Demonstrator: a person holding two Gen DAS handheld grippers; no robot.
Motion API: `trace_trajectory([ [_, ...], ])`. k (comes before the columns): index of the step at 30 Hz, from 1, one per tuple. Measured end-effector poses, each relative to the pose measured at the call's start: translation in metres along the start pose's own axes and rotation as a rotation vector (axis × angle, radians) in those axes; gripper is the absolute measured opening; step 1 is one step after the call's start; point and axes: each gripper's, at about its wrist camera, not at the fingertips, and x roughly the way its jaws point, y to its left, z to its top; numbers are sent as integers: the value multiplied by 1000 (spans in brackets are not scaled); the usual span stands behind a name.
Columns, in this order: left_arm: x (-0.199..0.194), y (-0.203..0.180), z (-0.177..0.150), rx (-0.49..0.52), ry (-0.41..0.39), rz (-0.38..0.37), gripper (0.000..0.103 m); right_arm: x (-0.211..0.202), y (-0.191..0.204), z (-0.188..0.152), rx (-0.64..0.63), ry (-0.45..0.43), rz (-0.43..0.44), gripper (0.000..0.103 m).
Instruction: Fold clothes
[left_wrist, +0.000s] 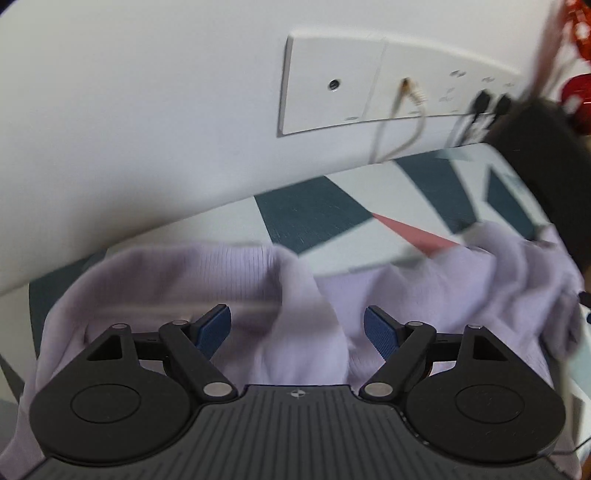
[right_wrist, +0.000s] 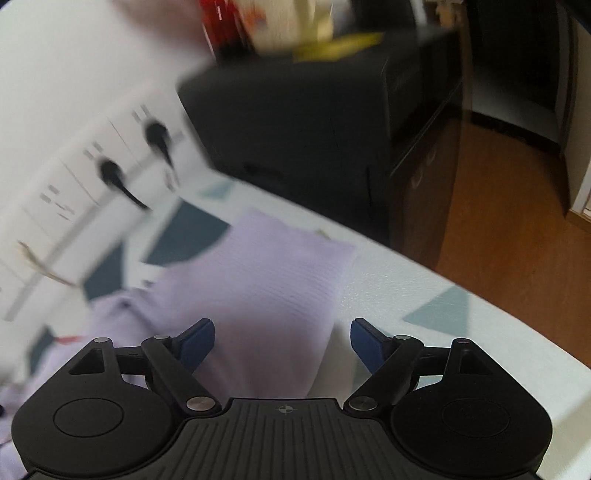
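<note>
Left gripper (left_wrist: 297, 326): matte black linkage arms with round silver pivot pins, ribbed grey housing, two blue pads (left_wrist: 214, 328) with a fine cross-hatched grip; jaws spread wide, nothing between them. It hangs over the lilac garment (left_wrist: 236, 273).

Right gripper (right_wrist: 282, 341): same build, black arms and textured blue pads (right_wrist: 197, 341); jaws likewise wide apart and empty, poised above a flat part of the same garment (right_wrist: 266, 280).

Lilac garment: soft rib-knit fabric, pale purple, with fine parallel ribs. In the left wrist view it lies rumpled, with a raised fold running between the pads and heaped folds to the right. In the right wrist view one section lies flat as a long panel with a straight far edge.

Table covering (left_wrist: 310, 214): smooth, faintly glossy sheet, white ground with dark teal angular shapes and a coral-pink wedge (left_wrist: 413, 232); the garment rests on it.

Wall (left_wrist: 147, 110): plain white, matte. Socket panel (left_wrist: 332, 86): white rectangular plates, with a pale cable (left_wrist: 402, 122) and two black plugs (right_wrist: 133, 158) plugged in.

Black box-shaped unit (right_wrist: 295, 110): dark, flat-sided, standing at the table's far end.

Floor (right_wrist: 498, 221): brown wood-look boards beyond the table edge.
</note>
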Motion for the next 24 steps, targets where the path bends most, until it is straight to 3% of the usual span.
trace_trajectory([
  [2, 19, -5, 10, -9, 54, 17, 81, 27, 5, -2, -39, 28, -55, 82],
  [3, 25, -4, 12, -21, 79, 14, 81, 29, 10, -5, -76, -4, -62, 80],
  [4, 28, -3, 13, -31, 90, 9, 81, 32, 15, -8, -116, -15, -54, 66],
  [5, 29, -3, 13, -32, 96, 0, 81, 30, 20, -10, -156, -30, -41, 39],
  [6, 29, -4, 14, -28, 102, -9, 80, 28, 22, -11, -188, -43, -14, 21],
  [7, 29, -4, 15, -24, 108, -19, 76, 22, 18, -9, -168, -72, -12, 14],
  [9, 28, -7, 17, -23, 127, -51, 75, 8, 9, -4, -121, -132, -12, 13],
  [11, 27, -9, 20, -23, 144, -79, 76, -15, -9, 2, -36, -257, -97, 13],
  [13, 26, -11, 22, -14, 163, -94, 76, -28, -32, 7, 72, -273, -159, 17],
  [15, 25, -13, 22, 5, 177, -101, 76, -29, -44, 7, 135, -191, -205, 29],
  [16, 24, -15, 22, 15, 182, -103, 75, -32, -45, 3, 154, -190, -229, 34],
  [18, 22, -12, 24, 10, 185, -107, 70, -41, -31, -2, 114, -216, -185, 43],
  [21, 17, -2, 26, -25, 184, -115, 65, -55, 3, -6, 7, -261, -62, 45],
  [24, 15, 11, 29, -75, 188, -149, 51, -45, 63, -4, -224, -203, 206, 52],
])
